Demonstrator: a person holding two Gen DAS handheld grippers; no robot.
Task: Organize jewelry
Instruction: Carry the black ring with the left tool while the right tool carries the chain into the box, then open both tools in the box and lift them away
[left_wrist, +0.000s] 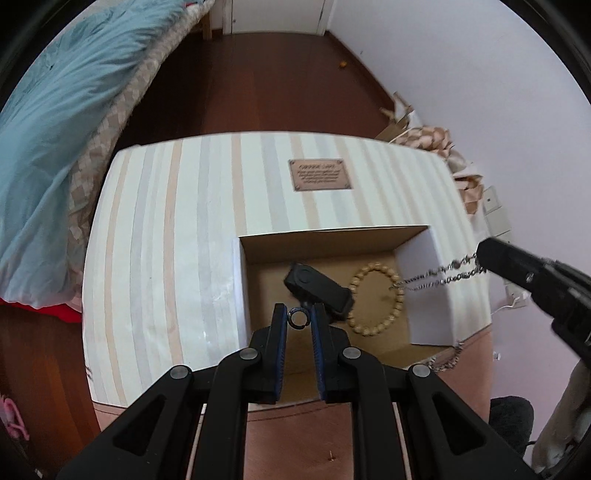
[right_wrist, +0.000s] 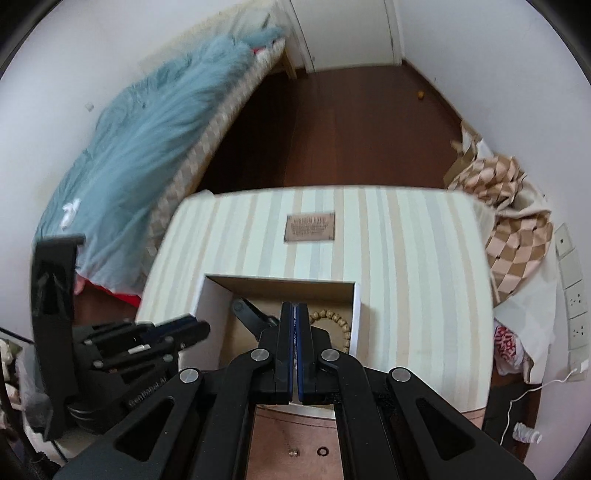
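An open cardboard box (left_wrist: 332, 242) sits on a striped lid. Inside lie a wooden bead bracelet (left_wrist: 375, 299) and a black clip-like piece (left_wrist: 317, 286). My left gripper (left_wrist: 298, 316) holds a small dark ring (left_wrist: 297, 317) between its nearly closed fingers, just above the box. My right gripper (left_wrist: 484, 254) is shut on a silver chain necklace (left_wrist: 439, 277) that hangs taut toward the box's right wall. In the right wrist view my right gripper (right_wrist: 294, 308) is shut over the box (right_wrist: 280, 286), with the bracelet (right_wrist: 332, 321) beyond it.
The striped lid (left_wrist: 177, 236) carries a brown label (left_wrist: 320, 174). A bed with a blue blanket (left_wrist: 59, 122) stands at the left. Checked cloth and paper bags (right_wrist: 509, 221) lie at the right by the wall. A second silver chain (left_wrist: 448, 358) lies at the box's near right corner.
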